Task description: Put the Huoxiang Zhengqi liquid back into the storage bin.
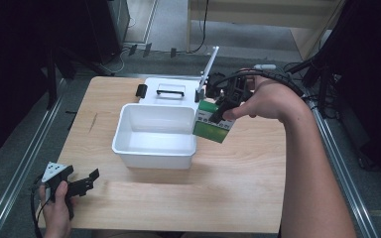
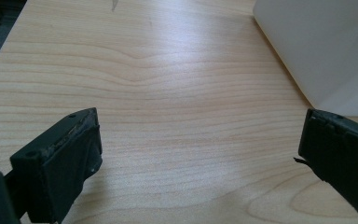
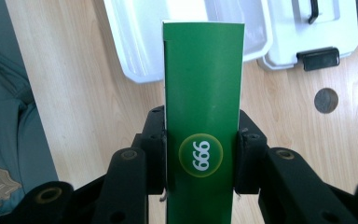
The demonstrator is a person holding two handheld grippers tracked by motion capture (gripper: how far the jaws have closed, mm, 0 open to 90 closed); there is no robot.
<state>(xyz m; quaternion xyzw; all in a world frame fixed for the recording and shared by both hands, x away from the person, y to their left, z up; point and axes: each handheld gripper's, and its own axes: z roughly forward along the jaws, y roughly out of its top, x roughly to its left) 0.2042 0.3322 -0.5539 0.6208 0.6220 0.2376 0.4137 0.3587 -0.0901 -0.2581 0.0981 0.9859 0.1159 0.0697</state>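
Observation:
My right gripper [image 1: 222,110] is shut on a green box [image 1: 212,124] and holds it in the air just right of the white bin [image 1: 155,148], by its right rim. In the right gripper view the green box [image 3: 203,93] stands between both jaws, a round "999" mark facing the camera, with the white bin [image 3: 142,51] beyond it. My left gripper [image 1: 85,181] rests low at the table's front left corner, open with nothing between its jaws. Its own view looks along the bare wood toward the white bin's wall [image 2: 317,51] at the upper right.
The bin's white lid [image 1: 171,91] with a black handle and a black latch lies flat behind the bin. A white rod [image 1: 208,69] slants up behind the right hand. The wooden table [image 1: 218,183] has open wood in front. A round hole [image 3: 326,100] marks the tabletop.

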